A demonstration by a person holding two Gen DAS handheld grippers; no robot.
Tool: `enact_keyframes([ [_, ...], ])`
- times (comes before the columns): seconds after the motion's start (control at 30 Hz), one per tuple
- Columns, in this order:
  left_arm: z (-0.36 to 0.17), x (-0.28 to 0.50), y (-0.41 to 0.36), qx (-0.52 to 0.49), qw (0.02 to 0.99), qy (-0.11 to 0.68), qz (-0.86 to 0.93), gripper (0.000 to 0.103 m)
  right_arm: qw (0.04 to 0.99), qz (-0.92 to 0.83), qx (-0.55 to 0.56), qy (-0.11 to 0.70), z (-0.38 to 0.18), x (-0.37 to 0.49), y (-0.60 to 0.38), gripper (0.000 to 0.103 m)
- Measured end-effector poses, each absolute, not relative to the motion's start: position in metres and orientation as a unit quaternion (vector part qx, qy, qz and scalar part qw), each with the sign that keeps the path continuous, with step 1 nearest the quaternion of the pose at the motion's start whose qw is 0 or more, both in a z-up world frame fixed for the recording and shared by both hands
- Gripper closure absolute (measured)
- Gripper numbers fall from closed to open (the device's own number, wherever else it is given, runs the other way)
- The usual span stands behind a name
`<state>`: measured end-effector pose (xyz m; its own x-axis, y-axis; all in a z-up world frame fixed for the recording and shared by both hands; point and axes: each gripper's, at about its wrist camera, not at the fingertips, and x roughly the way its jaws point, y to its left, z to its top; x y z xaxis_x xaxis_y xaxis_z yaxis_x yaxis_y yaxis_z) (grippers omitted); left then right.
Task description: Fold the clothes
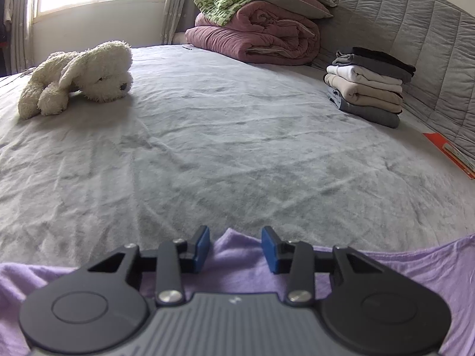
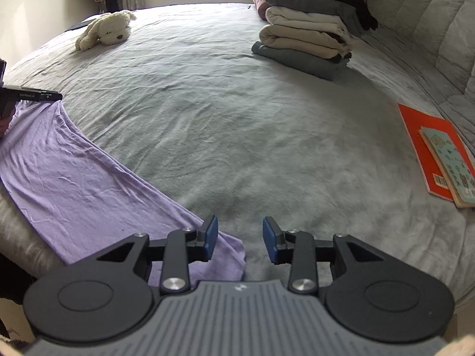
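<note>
Now early in folding one garment: lilac top (image 2: 77, 175) spread flat along the near edge of the grey bed (image 2: 237, 112), running from about nine o'clock down to six in the right wrist view, not yet folded. Right gripper (image 2: 240, 241) poised at the cloth's near corner, jaws parted, left pad over the fabric, right pad over bare bedding, nothing pinched. Left gripper (image 1: 236, 250) likewise parted, a peak of the lilac top (image 1: 237, 255) lying between the pads without visible pressing; gripping nothing, as far as can be judged. Finished stack of folded clothes (image 2: 308, 38) well apart at one o'clock, plush dog (image 2: 104, 29) at eleven, red book (image 2: 424, 142) at three. Next, probably: close both sets of pads on the edge or corners nearest them, lift together and carry the cloth over itself towards twelve o'clock, keeping it taut to avoid creases. Calls for a level, matched lift; uneven pinching would skew the fold.
</note>
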<state>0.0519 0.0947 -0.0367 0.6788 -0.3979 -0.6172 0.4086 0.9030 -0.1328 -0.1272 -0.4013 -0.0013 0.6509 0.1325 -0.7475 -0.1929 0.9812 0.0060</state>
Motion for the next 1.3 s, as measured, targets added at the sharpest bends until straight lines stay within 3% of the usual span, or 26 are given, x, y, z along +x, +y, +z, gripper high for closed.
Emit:
enact_keyframes([
  [0.17, -0.037, 0.050, 0.094, -0.001, 0.918, 0.334, -0.214, 0.073, 0.903, 0.095, -0.013, 0.420, -0.007, -0.127, -0.403, 0.060],
  [0.2, -0.038, 0.050, 0.093, -0.002, 0.918, 0.334, -0.213, 0.078, 0.899, 0.094, -0.017, 0.428, -0.011, -0.125, -0.400, 0.060],
  [0.23, -0.038, 0.049, 0.092, -0.004, 0.919, 0.334, -0.211, 0.091, 0.895, 0.092, -0.023, 0.436, -0.015, -0.124, -0.396, 0.060],
  [0.27, -0.038, 0.049, 0.091, -0.006, 0.919, 0.335, -0.207, 0.097, 0.893, 0.085, -0.035, 0.440, -0.018, -0.123, -0.391, 0.065],
  [0.3, -0.038, 0.048, 0.091, -0.012, 0.921, 0.332, -0.202, 0.098, 0.892, 0.076, -0.049, 0.443, -0.021, -0.122, -0.386, 0.083],
  [0.33, -0.037, 0.047, 0.092, -0.018, 0.924, 0.328, -0.195, 0.099, 0.892, 0.073, -0.054, 0.443, -0.021, -0.122, -0.381, 0.095],
  [0.5, -0.030, 0.042, 0.096, -0.049, 0.938, 0.300, -0.164, 0.100, 0.907, 0.021, -0.107, 0.407, -0.007, -0.134, -0.362, 0.100],
  [0.8, -0.021, 0.048, 0.093, -0.074, 0.959, 0.249, -0.113, 0.100, 0.926, -0.011, -0.120, 0.358, 0.032, -0.113, -0.382, 0.101],
  [1.13, -0.044, 0.068, 0.083, -0.045, 0.954, 0.287, -0.072, 0.098, 0.912, -0.026, -0.064, 0.404, -0.026, -0.049, -0.402, 0.100],
  [1.23, -0.042, 0.066, 0.081, -0.041, 0.954, 0.287, -0.071, 0.089, 0.914, -0.025, -0.034, 0.403, -0.019, -0.052, -0.408, 0.091],
  [1.27, -0.040, 0.064, 0.081, -0.041, 0.955, 0.285, -0.069, 0.084, 0.914, -0.028, -0.014, 0.404, -0.015, -0.053, -0.412, 0.080],
  [1.3, -0.039, 0.062, 0.081, -0.042, 0.956, 0.282, -0.068, 0.073, 0.914, -0.036, 0.006, 0.403, -0.012, -0.055, -0.418, 0.071],
])
